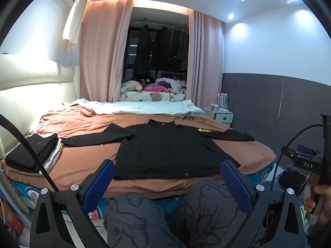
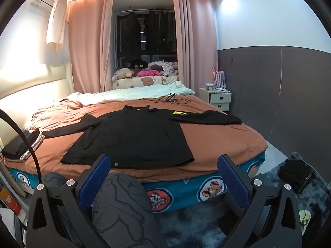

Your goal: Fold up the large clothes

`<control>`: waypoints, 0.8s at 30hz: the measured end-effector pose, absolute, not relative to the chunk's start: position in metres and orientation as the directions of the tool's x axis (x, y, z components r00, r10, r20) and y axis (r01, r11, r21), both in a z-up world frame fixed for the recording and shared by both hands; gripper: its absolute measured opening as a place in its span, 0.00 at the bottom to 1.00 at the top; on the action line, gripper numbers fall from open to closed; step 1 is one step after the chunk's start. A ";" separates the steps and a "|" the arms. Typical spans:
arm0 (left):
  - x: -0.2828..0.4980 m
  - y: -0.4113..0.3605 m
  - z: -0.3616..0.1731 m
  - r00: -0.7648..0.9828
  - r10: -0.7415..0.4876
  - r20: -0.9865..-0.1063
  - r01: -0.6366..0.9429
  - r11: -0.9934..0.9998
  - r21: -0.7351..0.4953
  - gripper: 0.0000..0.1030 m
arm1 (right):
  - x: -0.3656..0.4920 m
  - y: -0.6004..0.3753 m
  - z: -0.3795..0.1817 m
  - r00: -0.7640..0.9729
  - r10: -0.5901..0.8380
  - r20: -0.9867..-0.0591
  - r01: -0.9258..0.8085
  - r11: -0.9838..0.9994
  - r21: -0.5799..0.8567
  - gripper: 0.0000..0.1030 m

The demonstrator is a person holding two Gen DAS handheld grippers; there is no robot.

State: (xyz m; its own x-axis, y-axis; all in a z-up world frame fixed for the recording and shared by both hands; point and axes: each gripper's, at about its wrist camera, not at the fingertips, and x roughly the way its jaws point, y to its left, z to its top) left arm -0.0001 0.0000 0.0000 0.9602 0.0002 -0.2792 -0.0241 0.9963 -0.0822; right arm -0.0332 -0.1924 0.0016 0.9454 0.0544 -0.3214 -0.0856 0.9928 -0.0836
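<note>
Bedroom, bed point(image 2: 217, 144) with rust sheet. Black shirt point(image 2: 132, 138) lies flat on bed, sleeves spread, hem toward bed's near edge. Left tool point(image 1: 167, 177) and right tool point(image 2: 163, 172) both spread wide, empty, short of hem. Risk: pinching sheet with hem; sleeves dragging crooked.

Your bed point(image 1: 86, 155) wears a rust-brown sheet, and a black long-sleeved shirt point(image 1: 165, 150) lies flat on it, sleeves out. You have folded dark clothes point(image 1: 35, 150) stacked at its left edge, with a pale blanket point(image 1: 144, 107) and black cable point(image 1: 190, 117) at the far end.
</note>
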 end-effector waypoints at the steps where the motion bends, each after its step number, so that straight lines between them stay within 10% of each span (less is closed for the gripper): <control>1: 0.000 0.000 0.000 0.960 0.000 -0.280 -0.024 0.996 -0.082 1.00 | -0.033 -0.192 0.001 0.946 0.054 -0.321 -0.085 0.993 -0.083 1.00; 24: -0.005 -0.009 0.004 0.961 0.003 -0.276 -0.027 0.996 -0.081 1.00 | -0.037 -0.188 -0.005 0.948 0.056 -0.312 -0.087 0.992 -0.087 1.00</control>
